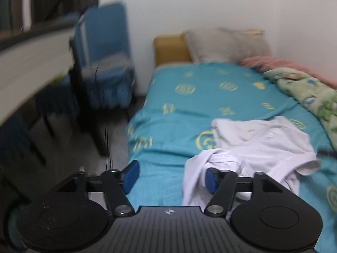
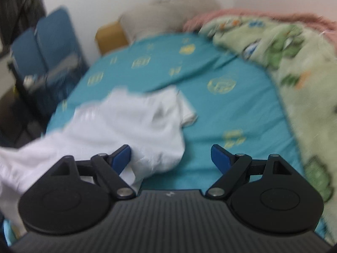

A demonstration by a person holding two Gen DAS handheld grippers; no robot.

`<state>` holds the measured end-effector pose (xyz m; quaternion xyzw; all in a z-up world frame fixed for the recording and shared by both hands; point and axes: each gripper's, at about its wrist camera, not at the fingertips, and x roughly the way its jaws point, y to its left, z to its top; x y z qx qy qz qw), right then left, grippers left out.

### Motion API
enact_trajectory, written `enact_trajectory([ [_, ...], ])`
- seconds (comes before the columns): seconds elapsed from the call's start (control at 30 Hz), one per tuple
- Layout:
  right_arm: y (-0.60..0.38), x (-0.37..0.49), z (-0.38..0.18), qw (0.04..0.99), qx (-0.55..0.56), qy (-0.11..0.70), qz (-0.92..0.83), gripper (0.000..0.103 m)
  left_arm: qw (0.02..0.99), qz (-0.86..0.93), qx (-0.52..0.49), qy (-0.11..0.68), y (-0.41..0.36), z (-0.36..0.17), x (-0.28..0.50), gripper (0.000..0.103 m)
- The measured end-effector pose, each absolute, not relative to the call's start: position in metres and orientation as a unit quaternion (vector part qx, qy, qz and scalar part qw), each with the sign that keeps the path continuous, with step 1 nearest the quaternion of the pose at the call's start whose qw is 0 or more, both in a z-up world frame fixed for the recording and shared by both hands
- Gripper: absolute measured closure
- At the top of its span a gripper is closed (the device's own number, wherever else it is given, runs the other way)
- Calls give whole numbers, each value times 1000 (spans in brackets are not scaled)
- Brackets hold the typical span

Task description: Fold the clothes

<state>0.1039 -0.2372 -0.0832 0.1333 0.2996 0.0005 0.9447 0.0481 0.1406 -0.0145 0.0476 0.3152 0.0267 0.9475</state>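
A crumpled white garment [image 1: 252, 145] lies on the teal bed sheet [image 1: 189, 97]. It also shows in the right wrist view [image 2: 126, 124], spreading to the left edge. My left gripper [image 1: 171, 177] is open and empty above the near edge of the bed, its right finger just over the garment's near left fold. My right gripper [image 2: 171, 158] is open and empty, with the garment's near right corner lying between its fingers and its left finger over the cloth. Both views are blurred.
A green patterned blanket [image 2: 284, 52] and a pink one [image 1: 284, 63] lie along the bed's right side. A grey pillow [image 1: 227, 44] leans on a tan headboard [image 1: 170, 48]. A blue folded chair [image 1: 103, 48] and a desk [image 1: 31, 63] stand left of the bed.
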Motion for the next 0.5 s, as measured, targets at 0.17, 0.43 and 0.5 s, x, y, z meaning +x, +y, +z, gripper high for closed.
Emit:
enact_trajectory([
  [0.17,-260,100,-77,936,208,284,-9,18,947,-21,125,297,97,-12,33,33],
  [0.43,-261,103,-81,925,231,301,-3,18,940,52,67,332,114,-28,81,33],
  [0.5,-258,103,-82,924,228,306,4,18,925,92,65,362,130,-38,102,33],
])
